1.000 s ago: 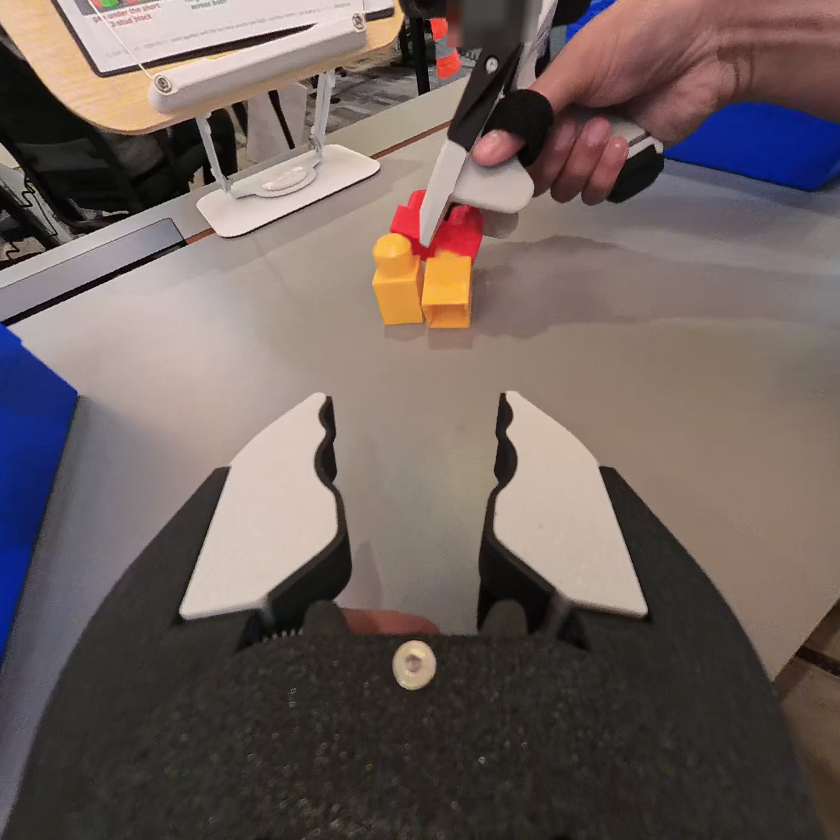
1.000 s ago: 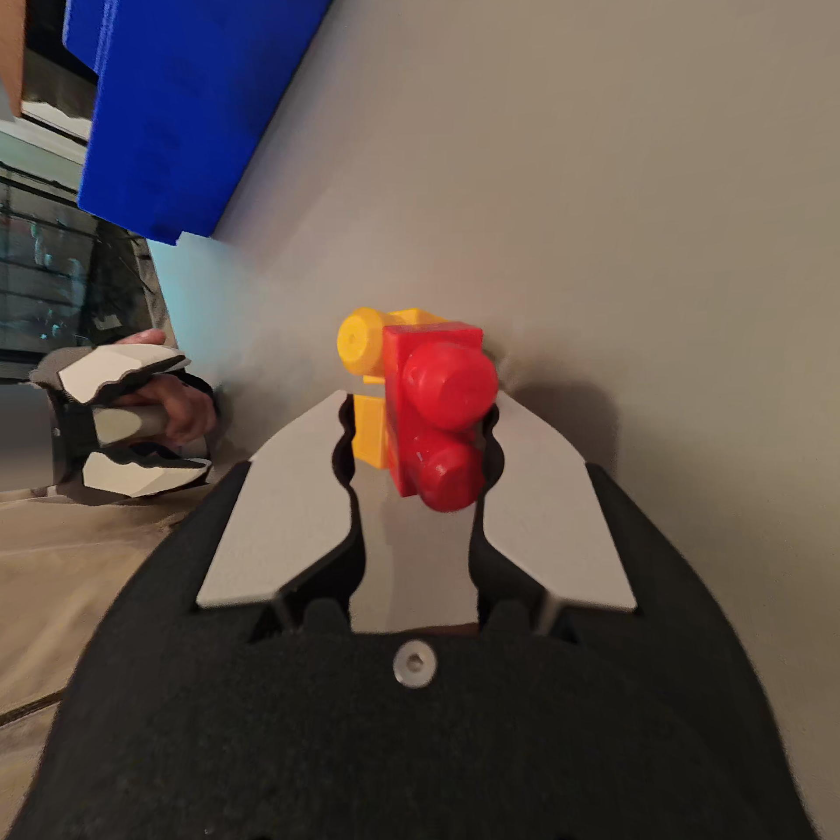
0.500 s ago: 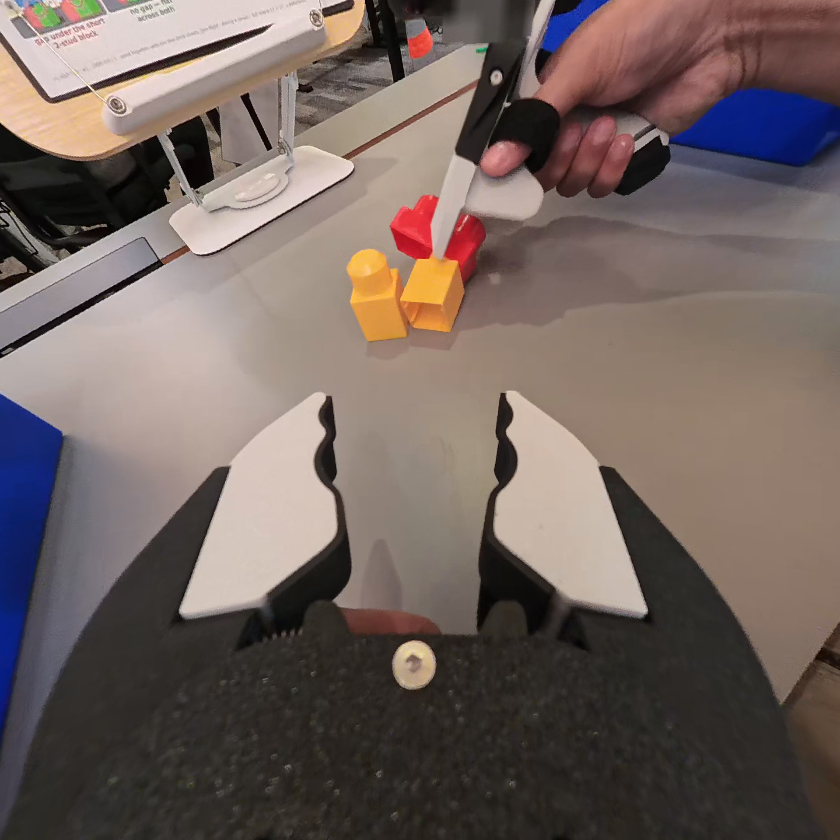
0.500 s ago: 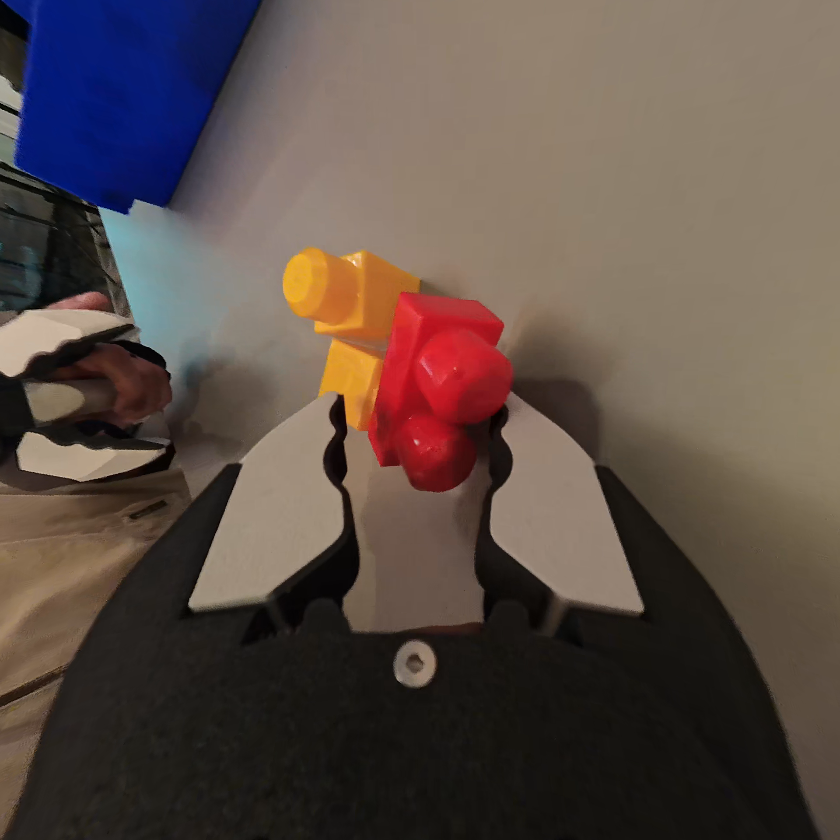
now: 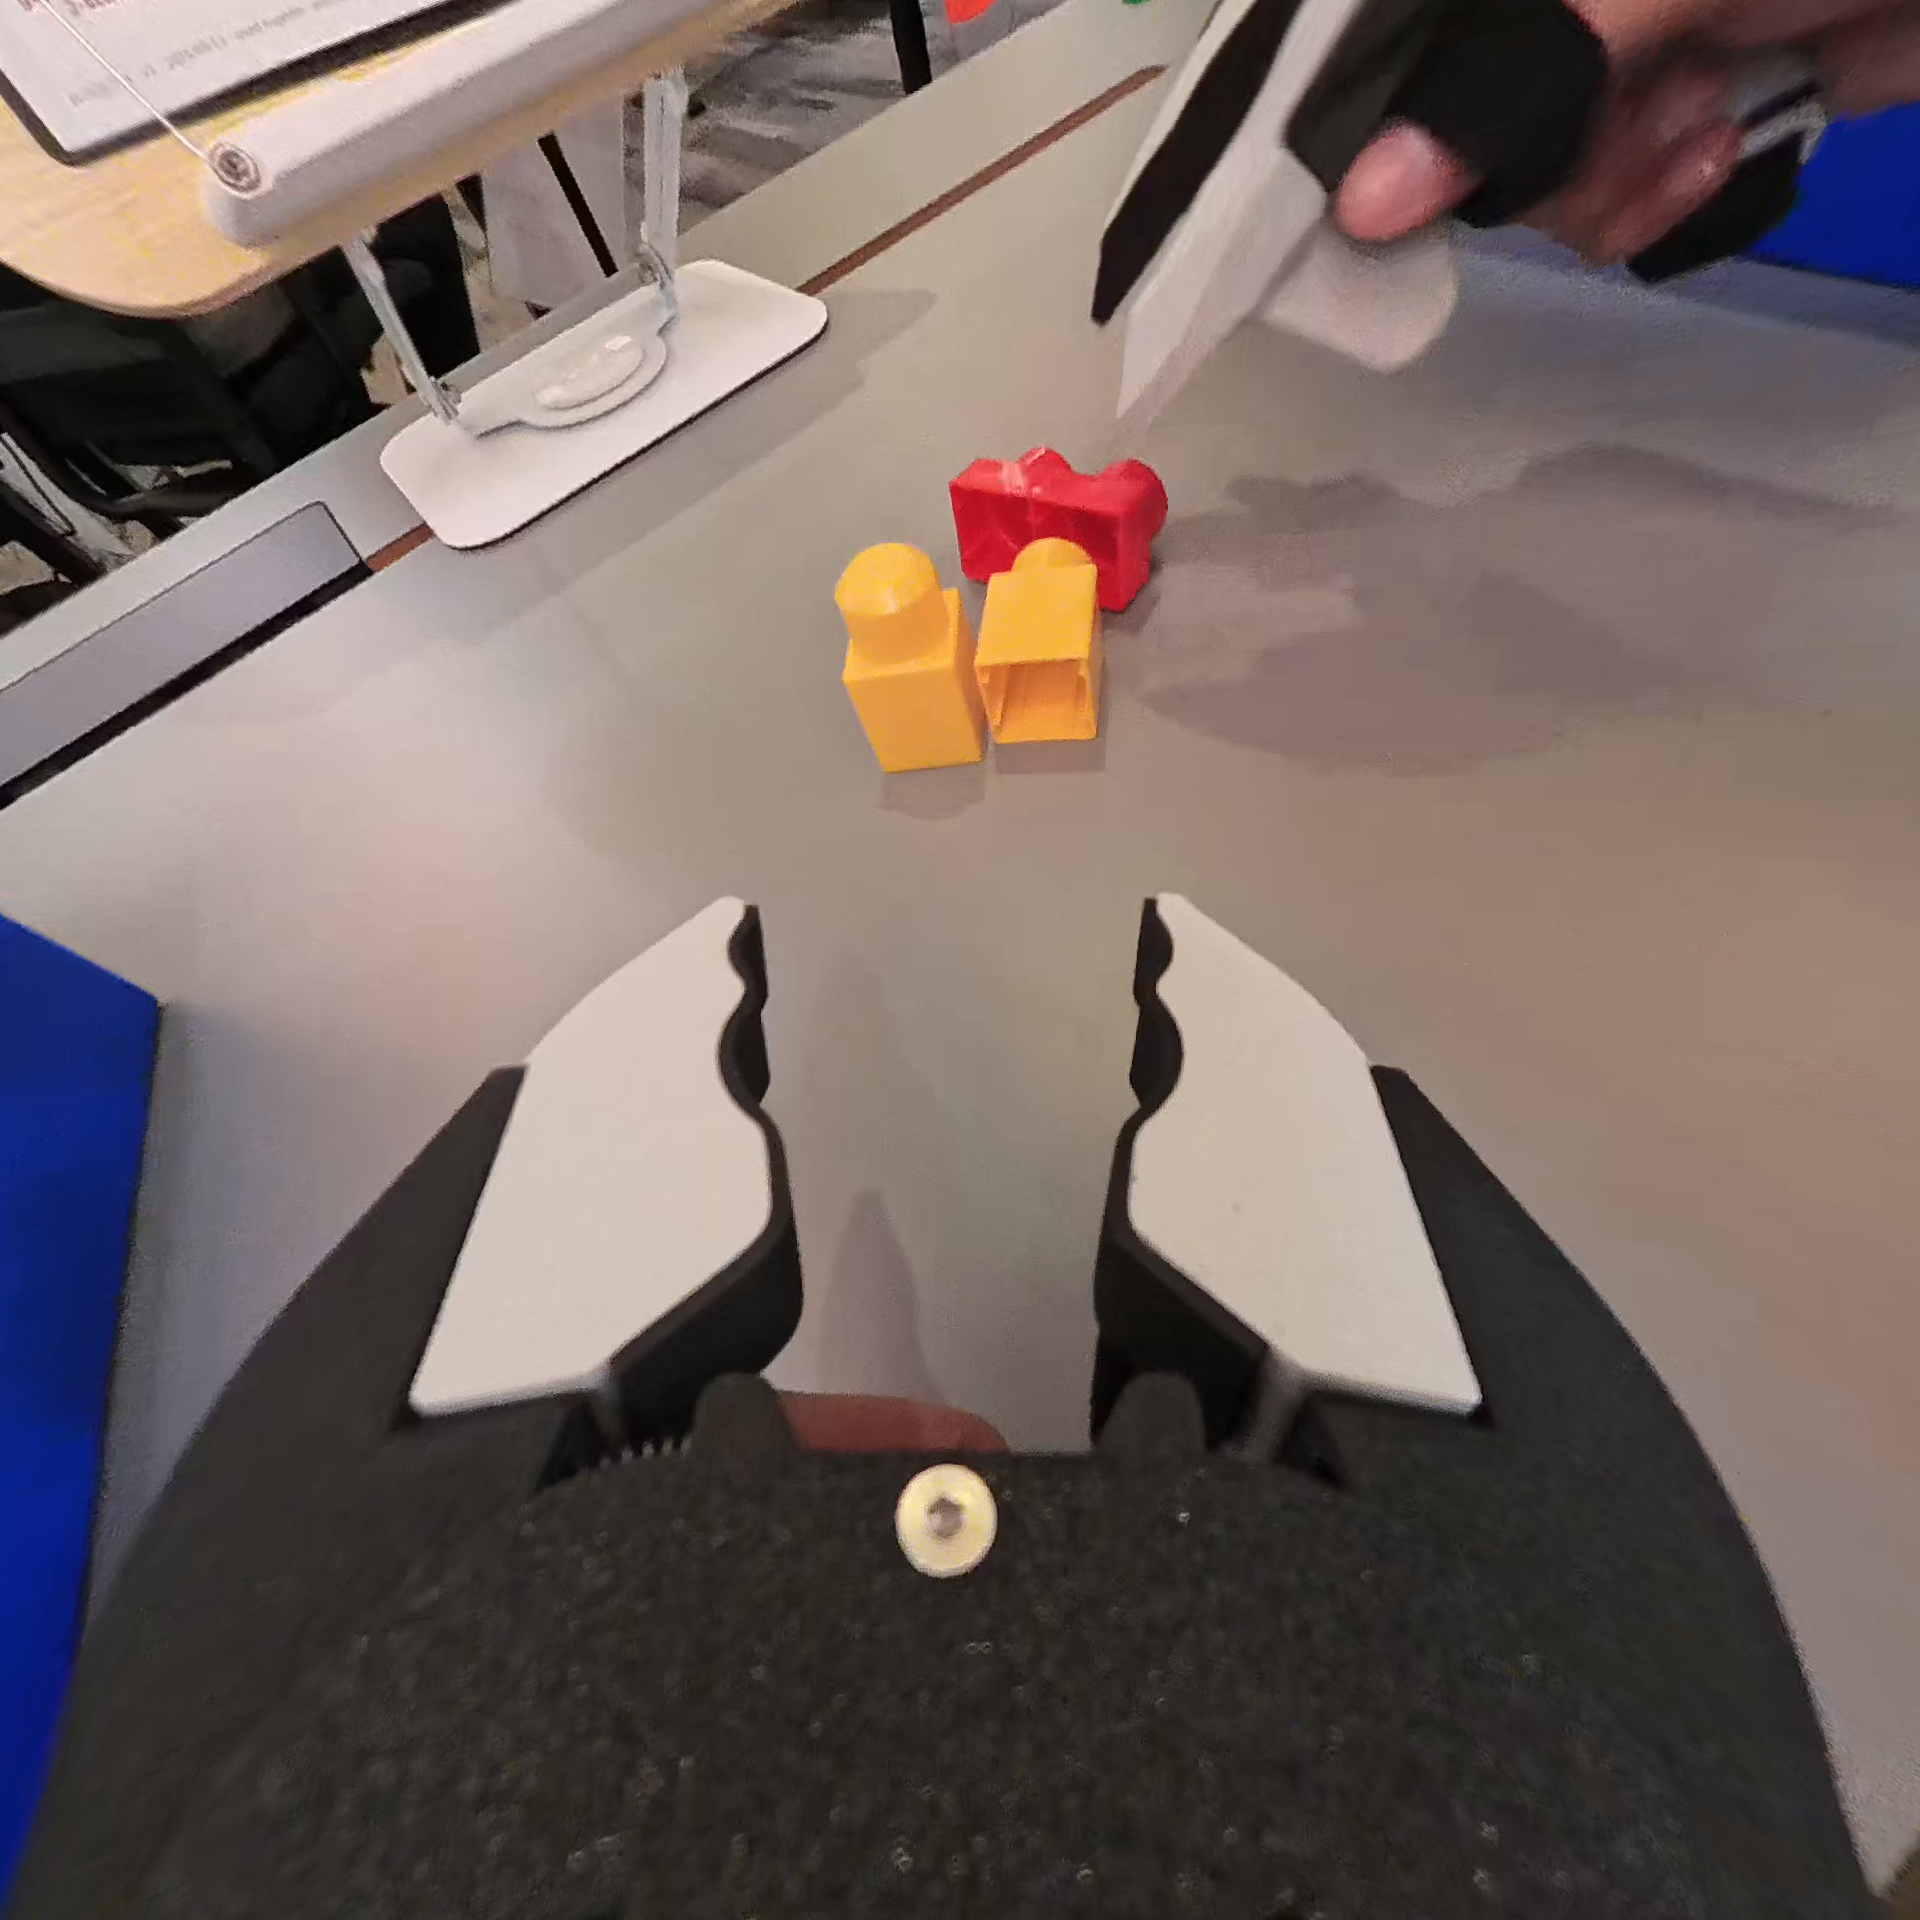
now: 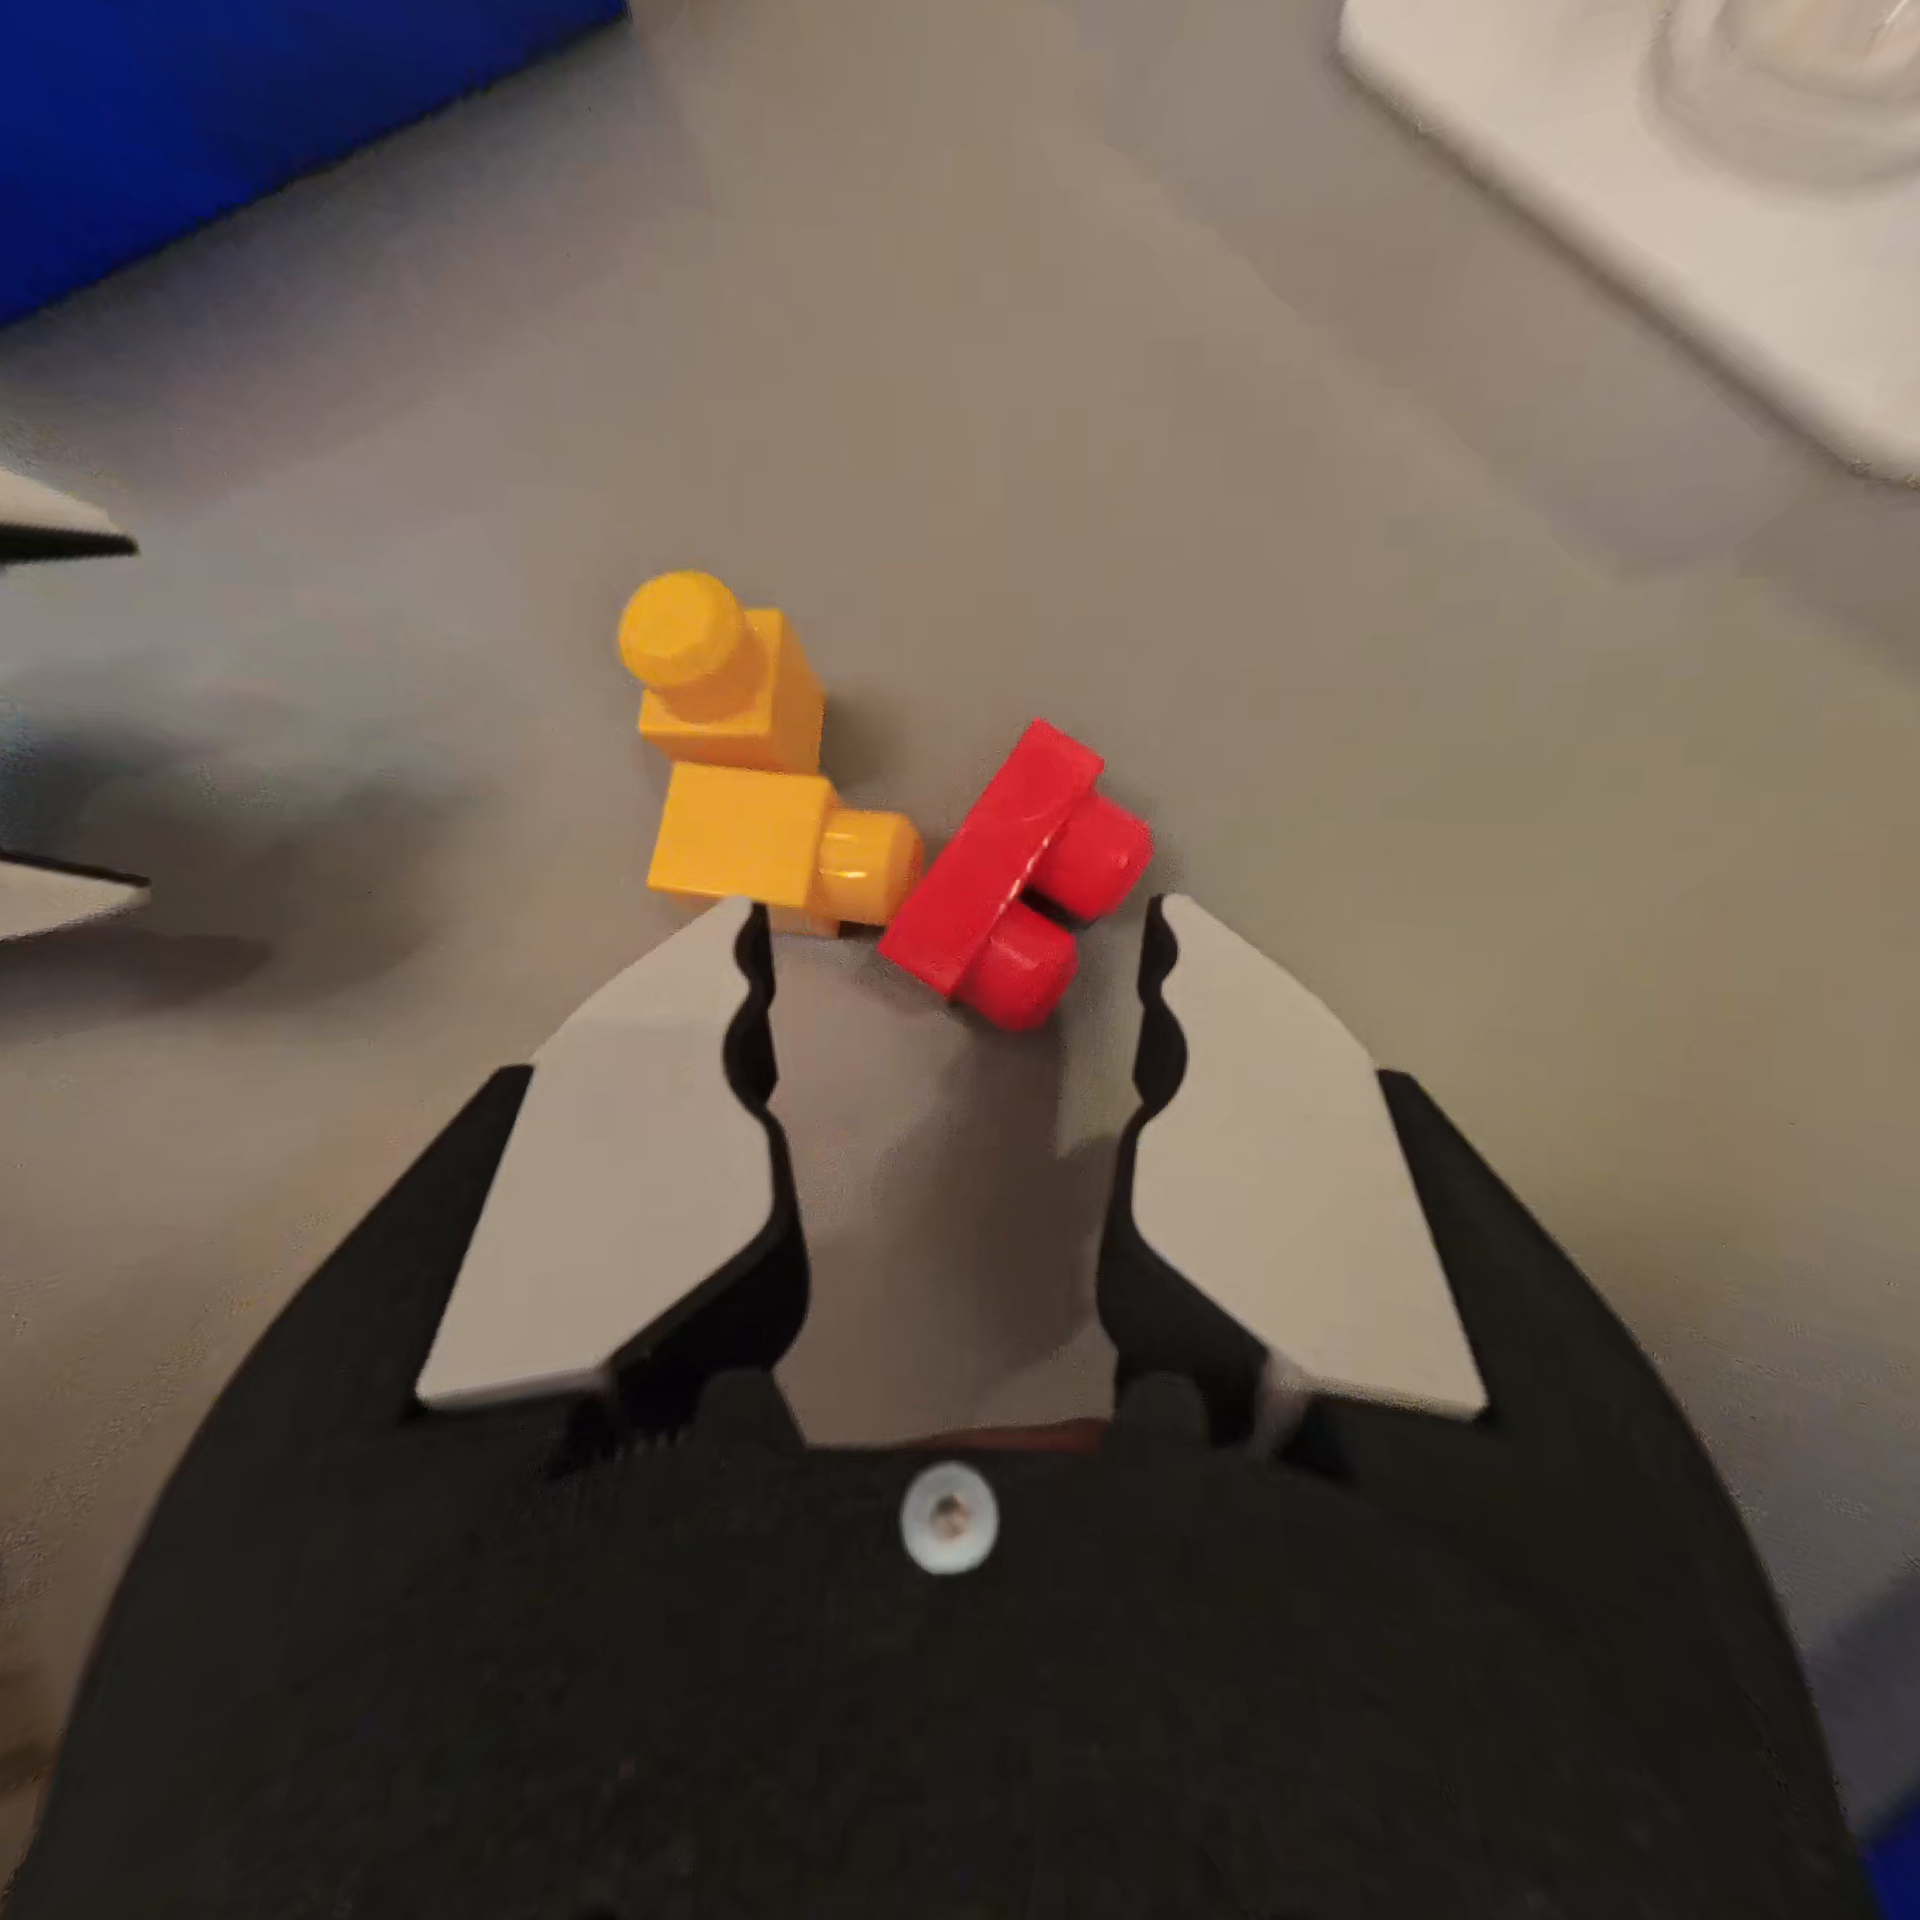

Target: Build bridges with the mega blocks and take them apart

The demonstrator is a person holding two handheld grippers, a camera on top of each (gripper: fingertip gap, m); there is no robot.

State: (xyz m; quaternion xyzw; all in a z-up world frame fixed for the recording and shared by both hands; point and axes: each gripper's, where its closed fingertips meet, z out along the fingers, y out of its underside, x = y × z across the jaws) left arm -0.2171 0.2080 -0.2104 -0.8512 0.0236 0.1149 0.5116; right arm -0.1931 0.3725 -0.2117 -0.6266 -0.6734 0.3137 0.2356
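So the three mega blocks sit loose in the middle of the grey table [image 5: 1455, 935] — a two-stud red block [image 6: 1013, 878] tipped on its side, a one-stud yellow block [image 6: 774, 852] lying down just beside it, and another yellow one-stud block [image 5: 909, 670] standing upright against that one. The right gripper [image 6: 951, 914] hovers right over them, jaws spread, nothing in it. The left gripper [image 5: 945, 914] hangs further back, also wide open and empty. A white stand base [image 5: 603, 400] sits beyond the blocks — blue pad [image 6: 260, 114] off at the table edge.
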